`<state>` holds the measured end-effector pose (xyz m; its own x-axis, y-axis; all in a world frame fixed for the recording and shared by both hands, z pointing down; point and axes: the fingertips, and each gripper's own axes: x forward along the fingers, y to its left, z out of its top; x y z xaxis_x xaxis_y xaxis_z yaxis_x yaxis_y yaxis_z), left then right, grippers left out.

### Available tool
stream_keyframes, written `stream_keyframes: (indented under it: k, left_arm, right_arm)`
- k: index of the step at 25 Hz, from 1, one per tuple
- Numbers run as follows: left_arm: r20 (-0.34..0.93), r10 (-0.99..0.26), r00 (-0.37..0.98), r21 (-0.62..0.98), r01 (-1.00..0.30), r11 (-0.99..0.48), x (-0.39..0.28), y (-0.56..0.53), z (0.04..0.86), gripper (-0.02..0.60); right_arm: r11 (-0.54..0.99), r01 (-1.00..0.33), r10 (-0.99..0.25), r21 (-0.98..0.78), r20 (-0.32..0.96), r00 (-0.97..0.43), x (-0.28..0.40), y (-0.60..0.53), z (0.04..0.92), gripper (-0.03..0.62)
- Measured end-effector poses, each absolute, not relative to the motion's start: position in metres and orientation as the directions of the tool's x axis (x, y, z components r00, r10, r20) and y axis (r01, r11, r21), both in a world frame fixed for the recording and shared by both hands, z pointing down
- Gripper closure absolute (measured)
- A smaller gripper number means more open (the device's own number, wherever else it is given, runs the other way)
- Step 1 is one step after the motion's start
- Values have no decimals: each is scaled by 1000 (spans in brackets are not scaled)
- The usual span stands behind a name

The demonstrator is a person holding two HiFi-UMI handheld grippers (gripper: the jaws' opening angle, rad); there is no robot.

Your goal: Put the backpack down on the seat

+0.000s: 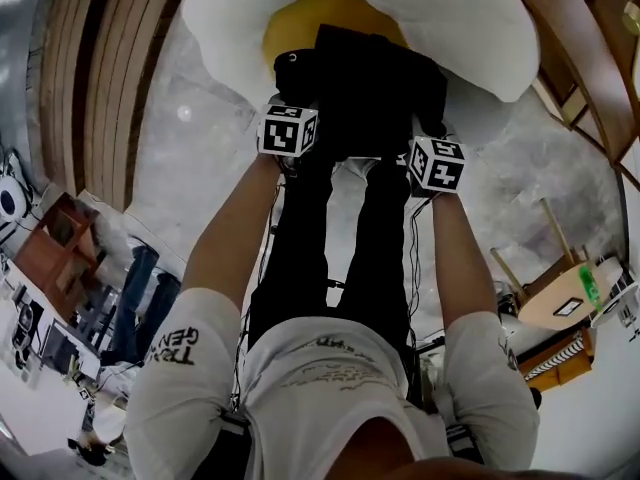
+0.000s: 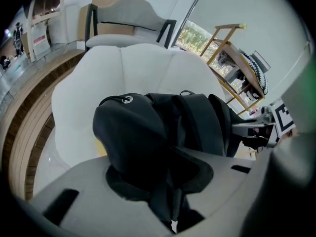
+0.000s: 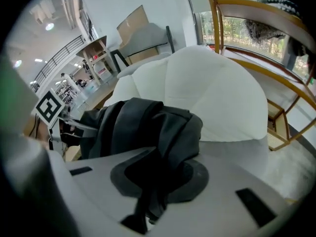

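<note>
Going left to right: down the left edge of the head view there's a run of curved wooden steps [image 1: 95, 78], then grey marbled floor [image 1: 200, 168], then the seat [image 1: 240, 28], a big white puffy flower-shaped thing with a yellow cushion [image 1: 300, 18] in the middle. The black backpack [image 1: 365, 88] sits over the front edge of that yellow middle, pretty much centred between the two grippers, though I honestly can't tell if its full weight is down on the cushion. The left gripper [image 2: 174, 212] is at the backpack's left end. In its own view the bag bulges up right over the jaws, and a fold of black fabric drops into the narrow gap between them, so it's pinching the backpack by that fold. From there you can also see the white petal-shaped backrest just behind the bag and a sliver of yellow beside its lower left. The right gripper [image 3: 143, 216] is at the bag's right end doing the same: jaws nearly together with a bunched strip of the backpack squeezed between them, the rest of the bag piled just beyond and to the left, against the white backrest. Both marker cubes are nearly touching the bag in the head view. Further right is a wooden shelf unit [image 3: 276, 83], and down by the floor a small round wooden stool [image 1: 560, 298].
</note>
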<state>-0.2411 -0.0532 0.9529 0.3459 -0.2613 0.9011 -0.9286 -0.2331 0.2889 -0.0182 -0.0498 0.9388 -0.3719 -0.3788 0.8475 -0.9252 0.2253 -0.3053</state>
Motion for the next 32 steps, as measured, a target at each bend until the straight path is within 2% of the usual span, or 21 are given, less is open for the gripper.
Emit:
stream_keyframes:
  k: [4,6,9,11,16,17,19,21,26,32]
  left_arm:
    - [904,-261,338,300,-937,-178,-244,-54,969,440]
    - [907,-282,312,279,-948,-151,-250,-59,972,399]
    - [920,-307,245,228,-969,-91,-266,-66,976,304]
    - [928,-302,220,210,-976,-65,-274,-67,976,267]
    - [924,-308,228,201,-973,-116,-268,-60,954,264]
    - [919,-320,230,199,-972,-126,-264,-60,947,293]
    - [908,-356,223,186,-973,-134,-258,-66,928,444]
    - [890,-400,218,171,-974,-151,-252,-75,904,530]
    - [845,-477,242,158,-965,-208,-246,-81,821,558]
    - [750,-590,299,251,-954,-164,-237,-102,697,558]
  right_arm:
    - [259,-919,-368,-296,850,-377,-17,-48,950,531]
    - [281,-921,-377,-269,852,-364,-15,-51,954,516]
    - [309,-933,-382,-187,874,-301,-11,-55,961,354]
    - [300,-939,-389,-168,878,-281,-12,-56,959,353]
    - [303,-931,-446,-202,833,-326,-28,-61,926,359]
    - [310,-927,-460,-211,820,-340,-30,-64,917,398]
    - [320,-923,-485,-214,800,-353,-32,-69,900,533]
    - [338,-921,-482,-194,805,-347,-34,-71,886,546]
    - [365,-918,-448,-152,836,-316,-33,-58,827,565]
    - [295,-939,-581,-177,747,-323,-27,-75,709,566]
